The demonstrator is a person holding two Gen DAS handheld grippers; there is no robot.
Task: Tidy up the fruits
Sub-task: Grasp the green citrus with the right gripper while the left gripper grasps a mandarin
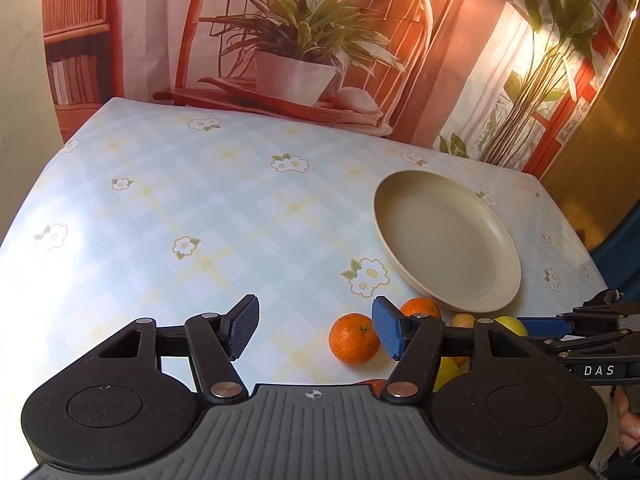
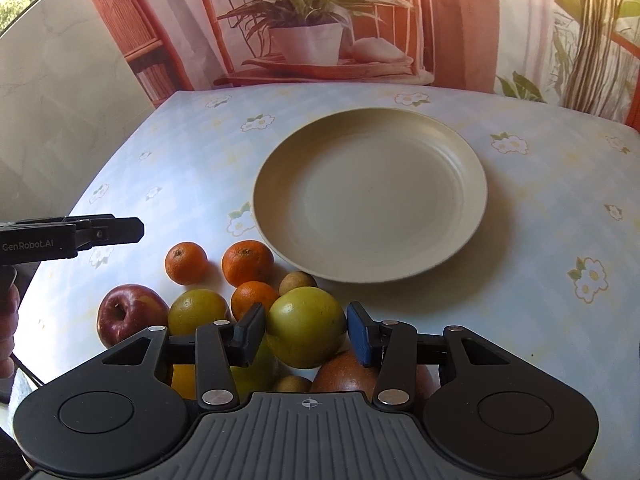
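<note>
On the table (image 2: 540,208), under a glossy pale blue checked cloth printed with white flowers, we find a round, shallow cream plate (image 2: 370,196) with a smooth matte face and a raised rim. Behind the table hangs a printed backdrop (image 2: 320,20) showing a potted plant on a red chair.

At the near edge of the plate lies a cluster of fruit. We note three dimpled mandarins (image 2: 248,262), the leftmost one (image 1: 354,338) apart from the others, a glossy red apple (image 2: 130,312), a yellow-green citrus (image 2: 196,310), a small brown round fruit (image 2: 298,282) touching the plate's rim, and a large smooth green apple (image 2: 306,326).

We find the right gripper (image 2: 306,334) spread wide with the green apple between its fingers; the black pad looks to touch the skin, the blue pad stands just clear. The left gripper (image 1: 316,330) is spread wide over bare cloth, gripping nothing, just left of the fruit.
</note>
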